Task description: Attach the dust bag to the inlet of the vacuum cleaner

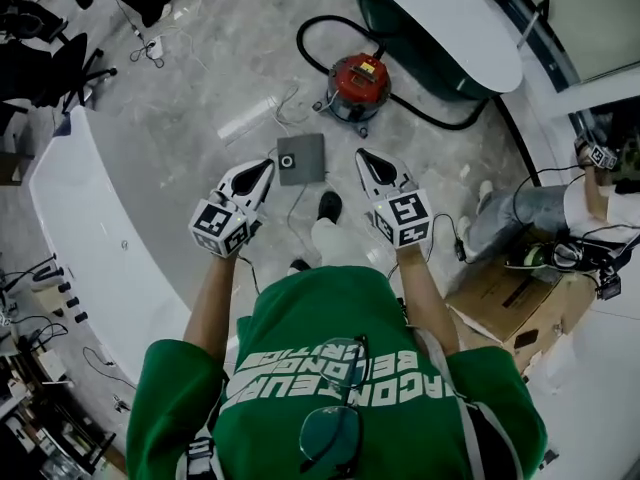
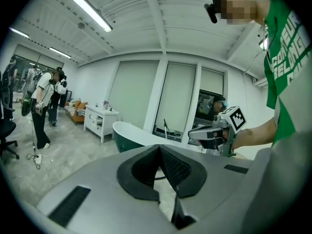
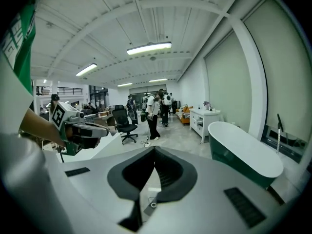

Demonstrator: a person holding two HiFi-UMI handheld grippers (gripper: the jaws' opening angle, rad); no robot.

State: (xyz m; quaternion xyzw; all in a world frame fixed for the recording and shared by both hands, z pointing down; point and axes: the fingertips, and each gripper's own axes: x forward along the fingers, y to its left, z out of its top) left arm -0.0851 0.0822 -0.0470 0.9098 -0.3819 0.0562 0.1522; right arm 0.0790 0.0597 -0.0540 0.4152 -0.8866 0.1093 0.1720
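Attachment has not begun. The dust bag (image 1: 303, 158) lies flat on the floor (image 1: 200, 78), near the vacuum cleaner (image 1: 358, 81) but apart from it. Left hand-held gripper (image 1: 267, 166) and right hand-held gripper (image 1: 363, 156) are both closed and empty. Pick-up and fitting remain.

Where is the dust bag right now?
In the head view, the dust bag lies flat on the floor at centre, between the tips of the left tool and right tool, just below-left of the red vacuum.
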